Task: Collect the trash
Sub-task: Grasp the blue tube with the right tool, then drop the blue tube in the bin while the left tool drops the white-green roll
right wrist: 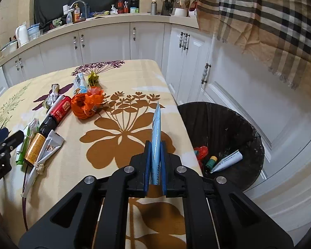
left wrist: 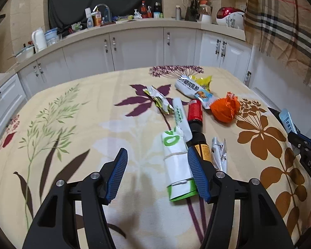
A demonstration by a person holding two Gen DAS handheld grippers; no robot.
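Note:
My left gripper (left wrist: 157, 157) is open, low over the table; its right finger (left wrist: 197, 172) is beside a white-and-green packet (left wrist: 177, 161). Trash lies ahead: a dark bottle with a red label (left wrist: 197, 122), an orange plastic bag (left wrist: 225, 109), a silver wrapper (left wrist: 219, 153), a crumpled yellow-green wrapper (left wrist: 158, 100) and a white-and-blue snack bag (left wrist: 193, 89). My right gripper (right wrist: 155, 145) is shut on a light-blue packet (right wrist: 156, 132), above the table's right edge. A black trash bin (right wrist: 221, 124) stands on the floor to its right, holding a white tube (right wrist: 228, 160) and red scraps.
The table wears a cream flowered cloth (left wrist: 72, 124). White cabinets (left wrist: 134, 47) and a cluttered counter run behind. A plaid cloth (right wrist: 269, 20) hangs at the upper right. The right gripper shows at the right edge of the left wrist view (left wrist: 296, 139).

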